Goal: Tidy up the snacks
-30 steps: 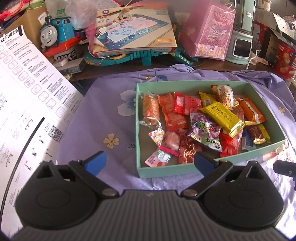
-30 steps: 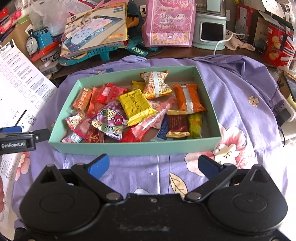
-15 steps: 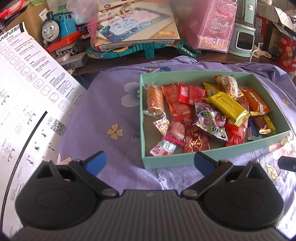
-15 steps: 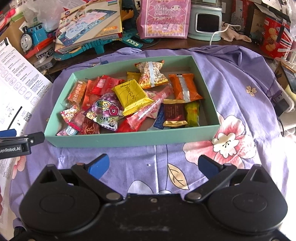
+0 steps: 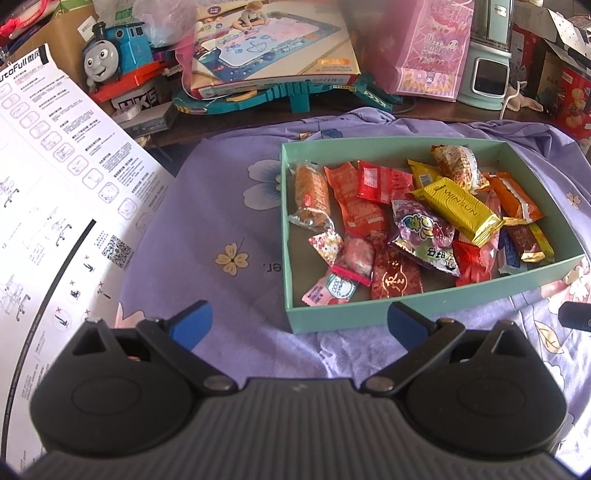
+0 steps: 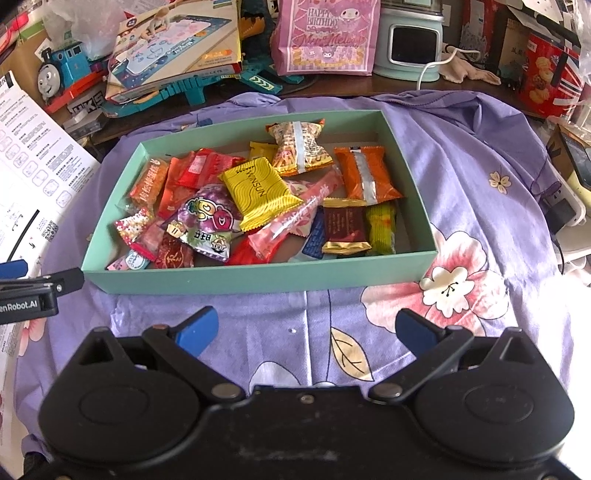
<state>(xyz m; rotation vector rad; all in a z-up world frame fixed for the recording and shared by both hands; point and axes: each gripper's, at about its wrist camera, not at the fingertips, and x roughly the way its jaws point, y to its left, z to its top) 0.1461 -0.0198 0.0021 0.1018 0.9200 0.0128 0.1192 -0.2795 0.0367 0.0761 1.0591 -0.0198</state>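
A shallow green box (image 5: 354,317) (image 6: 258,277) sits on a purple flowered cloth (image 5: 221,221) (image 6: 480,184) and holds several wrapped snacks. A yellow packet (image 5: 458,210) (image 6: 258,192) lies on top near the middle, with an orange packet (image 6: 365,177) toward the right. My left gripper (image 5: 299,325) hovers open in front of the box's near left corner, nothing between its fingers. My right gripper (image 6: 306,330) is open too, short of the box's near wall and holding nothing. The left gripper's tip (image 6: 55,282) shows at the left edge of the right wrist view.
A white instruction sheet (image 5: 55,184) lies left of the cloth. Behind the box stand a blue toy train (image 5: 118,55), a boxed play mat (image 5: 273,48), a pink gift bag (image 6: 325,33) and a pale green appliance (image 6: 410,40). A red tin (image 6: 550,74) is at the far right.
Both grippers have drawn back from the box, which now sits farther away and higher in both views. Both stay open and the snacks have not moved.
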